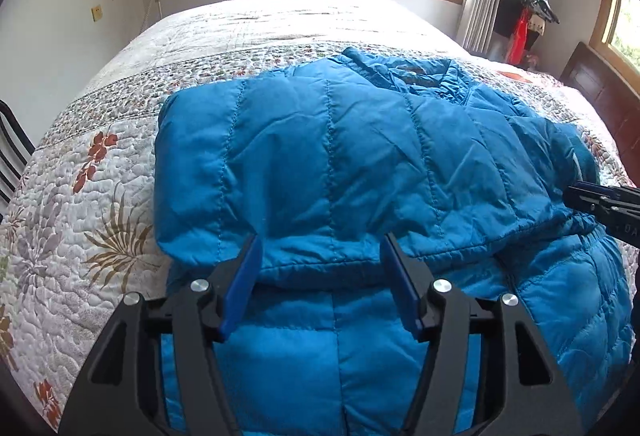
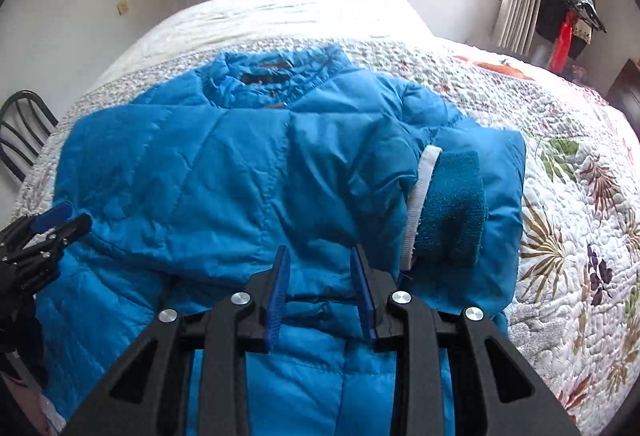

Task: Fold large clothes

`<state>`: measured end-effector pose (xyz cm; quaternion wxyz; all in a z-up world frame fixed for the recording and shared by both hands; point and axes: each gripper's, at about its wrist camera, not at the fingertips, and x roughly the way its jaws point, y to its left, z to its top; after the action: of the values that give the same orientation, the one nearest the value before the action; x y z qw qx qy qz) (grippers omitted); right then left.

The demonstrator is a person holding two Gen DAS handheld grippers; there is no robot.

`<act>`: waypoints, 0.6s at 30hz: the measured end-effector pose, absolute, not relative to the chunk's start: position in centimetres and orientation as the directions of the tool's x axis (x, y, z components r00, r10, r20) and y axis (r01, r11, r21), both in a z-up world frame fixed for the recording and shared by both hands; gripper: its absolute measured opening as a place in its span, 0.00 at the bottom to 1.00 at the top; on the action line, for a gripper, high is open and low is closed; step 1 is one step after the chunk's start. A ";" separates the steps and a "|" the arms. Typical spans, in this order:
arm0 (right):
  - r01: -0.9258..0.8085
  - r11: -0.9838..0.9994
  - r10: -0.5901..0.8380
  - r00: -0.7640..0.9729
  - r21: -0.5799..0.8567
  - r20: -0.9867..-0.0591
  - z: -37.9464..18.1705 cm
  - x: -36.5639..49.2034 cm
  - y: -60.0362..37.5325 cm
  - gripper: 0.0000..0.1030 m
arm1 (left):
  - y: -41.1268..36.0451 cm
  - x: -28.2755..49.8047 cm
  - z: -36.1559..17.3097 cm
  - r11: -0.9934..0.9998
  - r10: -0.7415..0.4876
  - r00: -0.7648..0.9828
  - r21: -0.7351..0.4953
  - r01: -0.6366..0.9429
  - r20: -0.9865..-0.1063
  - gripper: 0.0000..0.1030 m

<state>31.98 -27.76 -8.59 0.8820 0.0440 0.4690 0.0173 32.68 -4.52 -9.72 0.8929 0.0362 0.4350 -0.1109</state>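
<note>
**Jacket folded edge sits right at both sets of jaws, collar end pointing away**

Left side first: left gripper (image 1: 320, 248) hangs over the near-left part of the blue puffer jacket (image 1: 320, 156), jaws wide. A puffy folded edge bulges into the gap between the blue pads (image 1: 240, 288), but the pads don't look pressed on it, so I read this as not gripping. The jacket's left corner lies just left of this gripper.

Centre: the jacket lies flat on the quilted floral bedspread (image 1: 80, 196) of the bed, sleeves folded in over the body. Long axis runs from the hem, under both cameras, to the collar (image 2: 276, 72) at the far end, toward the window. So the garment points away from both grippers; the folded-over layer's near edge runs crosswise, left to right, right in front of both.

Right side: right gripper (image 2: 320, 260) is over the near-centre, jaws narrower than the left but with a gap showing; fabric is between the pads, grip not evident. The knit sleeve cuff (image 2: 452, 208) with its white band lies just right of this gripper, nearer to it than to the left one.

Judgement: next fold is likely hem-to-collar along the long axis. Both grippers are about equally close to that crosswise edge.
</note>
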 end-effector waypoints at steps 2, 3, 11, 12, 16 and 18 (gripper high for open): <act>-0.009 0.994 0.096 0.554 0.110 -0.827 -8.5 31.9 -27.2 0.30 | -4.8 32.5 -9.7 0.970 -0.176 0.591 -0.037 0.240 -0.787 0.60; -0.014 0.994 0.095 0.544 0.105 -0.833 -8.8 32.1 -26.9 0.30 | -4.9 32.6 -10.0 0.970 -0.168 0.589 -0.026 0.241 -0.790 0.60; -0.008 0.990 0.125 0.484 0.139 -0.866 -12.2 33.9 -27.4 0.31 | -4.9 33.8 -12.1 0.968 -0.167 0.548 -0.031 0.247 -0.819 0.62; -0.010 0.990 0.126 0.492 0.139 -0.861 -11.9 33.7 -27.4 0.30 | -4.9 33.8 -12.0 0.969 -0.170 0.543 -0.038 0.245 -0.822 0.61; -0.036 0.980 0.181 0.564 0.195 -0.805 -8.6 31.1 -28.5 0.33 | -3.2 32.2 -9.5 0.966 -0.207 0.539 -0.084 0.244 -0.816 0.63; -0.057 0.980 0.188 0.607 0.193 -0.772 -6.5 28.4 -29.0 0.41 | -1.7 30.6 -8.0 0.970 -0.186 0.558 -0.062 0.235 -0.809 0.76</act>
<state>28.43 -29.02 -6.45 0.8932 0.0744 0.4381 0.0687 30.60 -1.72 -8.05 0.8821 0.0266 0.4550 -0.1192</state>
